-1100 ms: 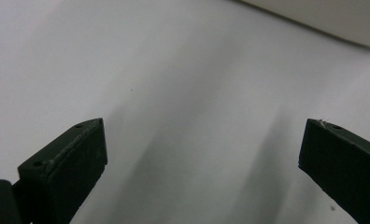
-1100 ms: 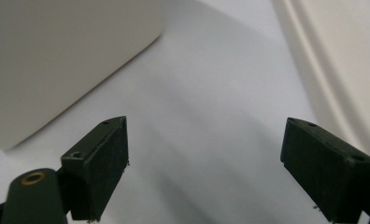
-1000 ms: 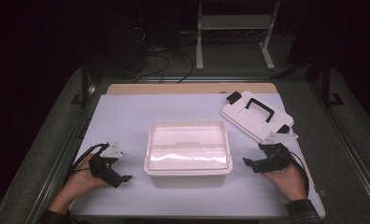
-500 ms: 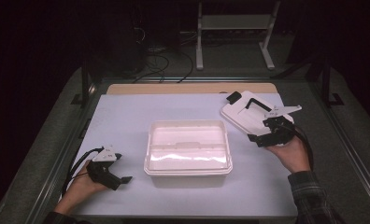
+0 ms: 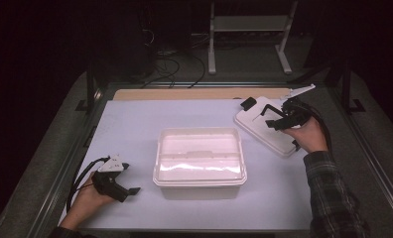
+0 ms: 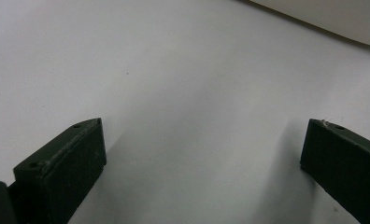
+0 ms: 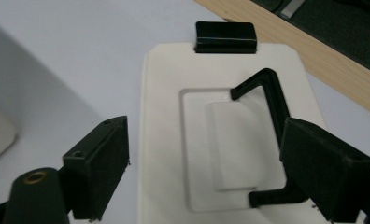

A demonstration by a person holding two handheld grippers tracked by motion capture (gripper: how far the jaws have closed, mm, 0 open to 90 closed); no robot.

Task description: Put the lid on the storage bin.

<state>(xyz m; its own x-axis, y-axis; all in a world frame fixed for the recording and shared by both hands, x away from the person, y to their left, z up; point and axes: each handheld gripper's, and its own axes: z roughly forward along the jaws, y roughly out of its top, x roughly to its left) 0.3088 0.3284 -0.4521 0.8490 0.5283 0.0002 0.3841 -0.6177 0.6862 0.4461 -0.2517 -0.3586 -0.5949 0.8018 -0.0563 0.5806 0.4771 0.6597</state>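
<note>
Change: a second ago my right gripper (image 5: 273, 119) sat low on the tabletop (image 5: 135, 124) near the lid's front corner; half a second ago it was already up at the lid's right edge; now it hangs over the lid (image 5: 264, 130) itself, pointed at the black handle (image 5: 270, 110).
Left side: my left gripper (image 5: 130, 179) has drifted a little toward the near-left edge and rests on the tabletop, well apart from the box.
Right gripper state: jaws spread wide, nothing between them yet; in the right gripper view the handle's bar (image 7: 273, 93) runs toward the right-hand jaw, while the left-hand jaw stands over the lid's left edge.
Left gripper state: jaws spread wide over bare white surface, holding nothing.
Lid: lies flat at the far right of the tabletop, turned at an angle, its black clasp (image 7: 225, 37) at the far end near the wooden strip (image 5: 199, 94).
Box: the open white container (image 5: 199, 161) sits mid-tabletop, uncovered, well apart from the lid.
Meaning: I read this as the approach to pick up the lid by its handle; the grasp is not made.
Next: I'd centre the jaws on the handle bar before closing.
</note>
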